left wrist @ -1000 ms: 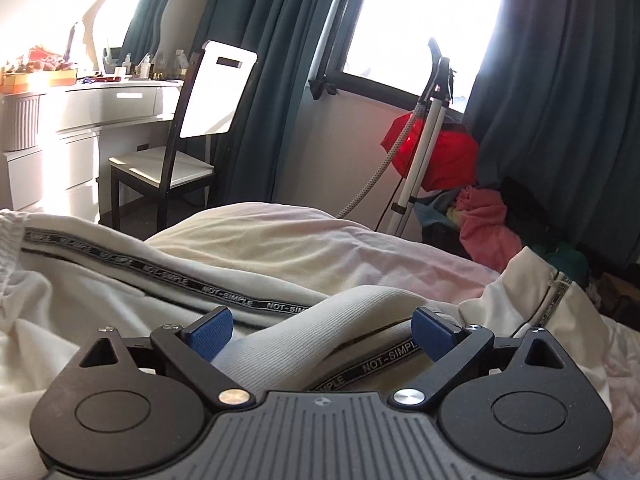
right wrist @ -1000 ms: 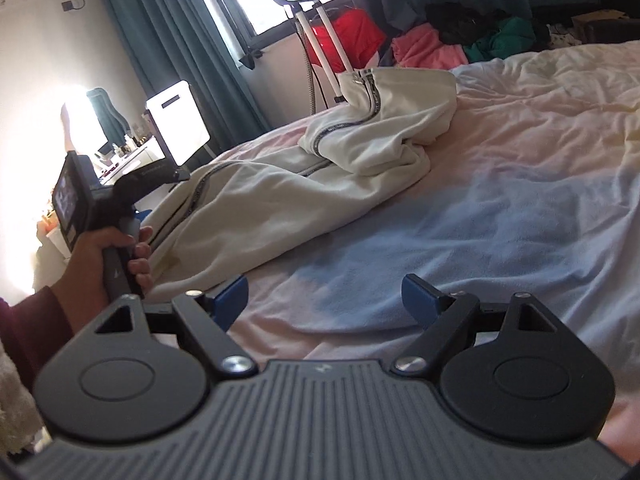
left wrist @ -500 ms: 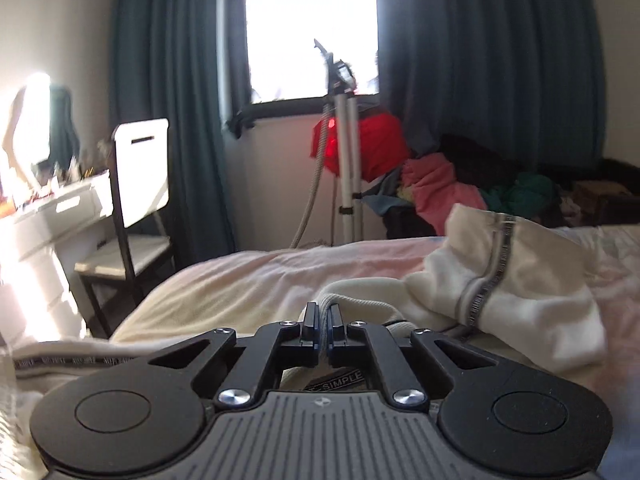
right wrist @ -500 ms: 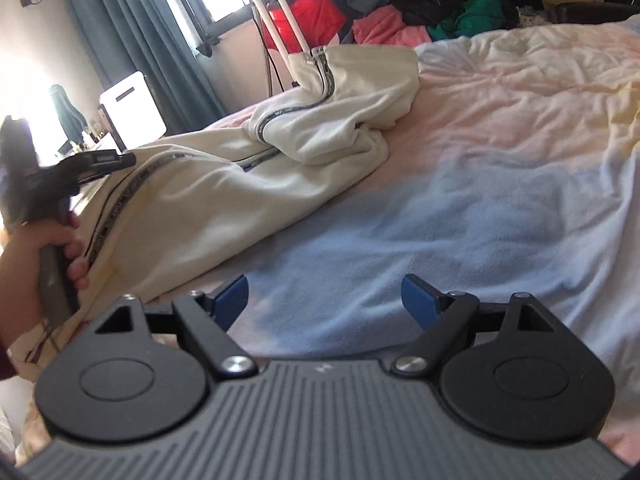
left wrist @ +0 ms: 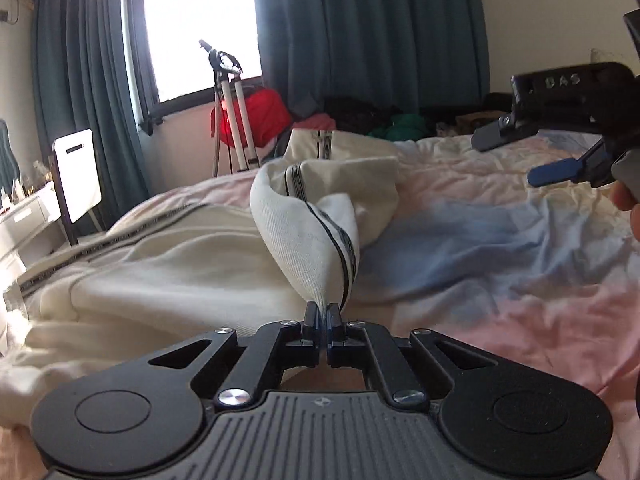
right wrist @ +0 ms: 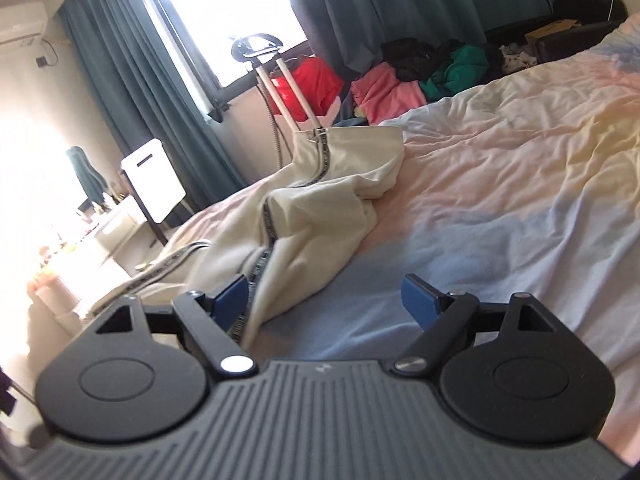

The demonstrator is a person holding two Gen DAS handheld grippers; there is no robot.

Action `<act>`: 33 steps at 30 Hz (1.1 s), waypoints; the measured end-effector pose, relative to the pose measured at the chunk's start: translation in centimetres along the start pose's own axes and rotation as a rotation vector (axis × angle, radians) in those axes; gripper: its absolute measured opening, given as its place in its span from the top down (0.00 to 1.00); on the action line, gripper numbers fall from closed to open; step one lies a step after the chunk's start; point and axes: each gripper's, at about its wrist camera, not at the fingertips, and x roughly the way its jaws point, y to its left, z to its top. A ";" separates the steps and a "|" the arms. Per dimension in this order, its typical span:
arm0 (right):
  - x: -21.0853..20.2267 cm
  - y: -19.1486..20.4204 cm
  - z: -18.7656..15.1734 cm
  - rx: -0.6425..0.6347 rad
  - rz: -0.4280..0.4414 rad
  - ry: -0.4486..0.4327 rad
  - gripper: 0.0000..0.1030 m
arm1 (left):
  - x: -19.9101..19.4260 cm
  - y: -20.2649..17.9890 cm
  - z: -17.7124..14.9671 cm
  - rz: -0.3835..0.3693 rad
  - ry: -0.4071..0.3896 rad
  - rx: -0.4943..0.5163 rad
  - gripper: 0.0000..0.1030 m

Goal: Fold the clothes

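Two low wrist views along the bed [left wrist: 500, 240] toward the window [right wrist: 224, 12], both close over the cream garment [left wrist: 180, 272].

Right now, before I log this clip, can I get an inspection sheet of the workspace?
Surface: bed sheet, pastel, wrinkled.
Job's things: cream garment with black printed tape, partly bunched.
Clutter: clothes pile beyond the bed.
Grippers: left tool shut on a garment fold; right tool open above the garment's edge.
Cables: hose on the steamer stand.
Surroundings: teal curtains, bright window, white chair.

"BAS" on the right gripper [left wrist: 556, 148]
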 end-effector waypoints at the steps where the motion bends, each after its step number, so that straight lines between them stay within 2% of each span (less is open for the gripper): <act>1: -0.4 0.0 -0.1 0.008 0.016 0.001 0.17 | 0.4 0.2 -0.3 -0.001 0.012 -0.040 0.97; 4: -0.9 0.7 -0.9 0.003 0.054 0.022 0.17 | 0.6 0.7 -0.7 0.002 0.002 -0.131 0.97; 10: 0.1 2.8 -1.6 -0.022 0.073 0.072 0.17 | -0.1 1.9 -1.3 -0.029 -0.016 -0.226 0.97; 13: 2.9 4.8 0.2 -0.042 0.060 0.100 0.17 | 0.2 2.8 -2.0 -0.078 -0.050 -0.279 0.96; 15: 5.9 6.6 1.7 -0.113 0.047 0.092 0.17 | 1.0 3.4 -2.6 -0.110 -0.060 -0.303 0.96; 18: 10.5 9.4 3.8 -0.221 0.027 0.078 0.17 | 3.1 4.3 -3.4 -0.151 -0.023 -0.369 0.96; 20: 14.8 10.8 5.3 -0.270 0.026 0.085 0.18 | 4.2 4.5 -3.7 -0.175 -0.016 -0.390 0.96; 23: 22.5 12.2 7.9 -0.277 0.031 0.115 0.22 | 5.7 5.3 -4.3 -0.218 -0.011 -0.432 0.96; 28: 35.5 16.1 9.5 -0.329 -0.113 0.117 0.23 | 7.6 8.0 -6.4 -0.332 -0.059 -0.660 0.96; 29: 37.5 16.1 9.3 -0.348 -0.150 0.142 0.26 | 8.1 8.5 -6.9 -0.353 -0.067 -0.701 0.96; 31: 41.3 16.3 8.7 -0.387 -0.223 0.194 0.37 | 8.9 8.7 -7.6 -0.373 -0.061 -0.728 0.96; 33: 45.1 16.4 8.2 -0.426 -0.297 0.245 0.38 | 9.4 9.0 -7.9 -0.394 -0.068 -0.742 0.96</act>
